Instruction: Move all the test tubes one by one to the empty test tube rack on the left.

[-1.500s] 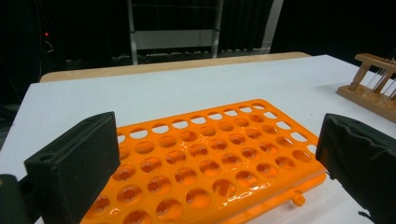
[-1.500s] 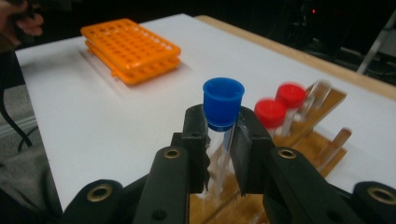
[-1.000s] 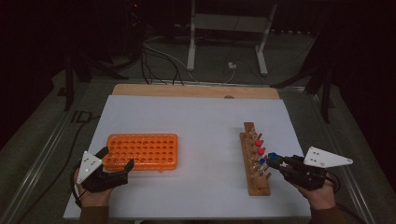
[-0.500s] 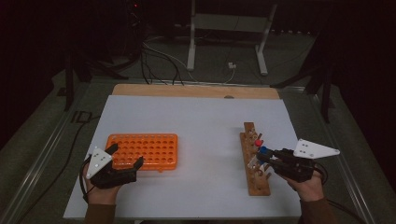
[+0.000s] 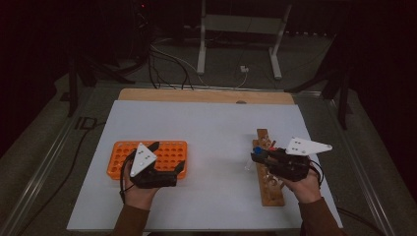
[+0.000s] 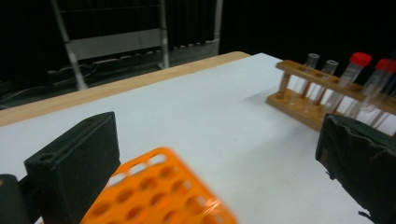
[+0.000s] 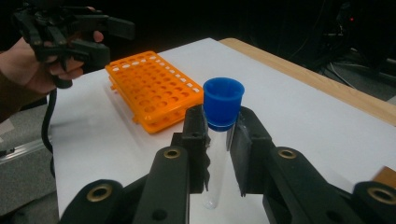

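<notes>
Blue-capped tube [image 7: 223,122] | we gripped it in right gripper [image 7: 219,140] | left gripper [image 5: 164,160] jaws wide | next: orange rack [image 5: 169,153], left.

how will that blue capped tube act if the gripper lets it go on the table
The blue-capped test tube, clamped just under its cap in the right gripper, looks clear, empty and light. Round and smooth-walled, it would probably roll on the white table. Its narrow rounded bottom suggests it would tip rather than stand; the orange rack should steady it.
</notes>
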Demonstrator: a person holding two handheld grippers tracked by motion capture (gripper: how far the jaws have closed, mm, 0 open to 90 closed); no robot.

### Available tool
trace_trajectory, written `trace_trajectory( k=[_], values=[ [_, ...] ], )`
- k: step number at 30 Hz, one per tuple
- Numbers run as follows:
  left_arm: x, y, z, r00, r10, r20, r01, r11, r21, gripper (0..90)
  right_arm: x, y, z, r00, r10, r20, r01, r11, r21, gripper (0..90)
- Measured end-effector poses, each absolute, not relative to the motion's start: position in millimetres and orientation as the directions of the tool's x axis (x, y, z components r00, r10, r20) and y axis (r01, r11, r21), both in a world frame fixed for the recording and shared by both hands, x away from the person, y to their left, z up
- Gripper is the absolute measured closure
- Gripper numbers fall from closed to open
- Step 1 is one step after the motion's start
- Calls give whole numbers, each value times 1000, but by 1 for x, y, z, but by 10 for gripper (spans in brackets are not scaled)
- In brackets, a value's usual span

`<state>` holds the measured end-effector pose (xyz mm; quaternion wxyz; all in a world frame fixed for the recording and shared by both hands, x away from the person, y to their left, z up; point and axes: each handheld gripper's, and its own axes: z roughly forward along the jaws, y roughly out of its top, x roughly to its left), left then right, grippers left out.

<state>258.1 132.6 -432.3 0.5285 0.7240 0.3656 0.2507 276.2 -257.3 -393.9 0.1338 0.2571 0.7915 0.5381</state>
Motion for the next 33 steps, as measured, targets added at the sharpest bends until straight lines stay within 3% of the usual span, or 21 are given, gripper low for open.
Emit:
trace_trajectory(
  k=[10, 20, 21, 25, 29, 33],
  values=[
    [266, 85, -444, 656, 755, -14, 262, -210, 942, 12, 286, -228, -394, -837, 541, 78, 281, 304, 910, 772],
    [265, 54, -452, 706, 707, -31, 276, -235, 932, 80, 290, -198, -398, -854, 514, 81, 284, 330, 900, 772],
    [265, 50, -452, 714, 700, -34, 274, -234, 933, 136, 289, -193, -399, -858, 507, 82, 283, 334, 899, 772],
    [263, 37, -450, 739, 674, -27, 259, -246, 934, 213, 289, -187, -400, -862, 500, 83, 283, 340, 897, 772],
    [262, 31, -447, 759, 650, -32, 248, -243, 938, 446, 288, -182, -403, -867, 490, 86, 284, 345, 895, 772],
    [262, 30, -448, 782, 621, -54, 255, -240, 937, 603, 288, -181, -404, -868, 489, 90, 286, 342, 895, 772]
  ],
)
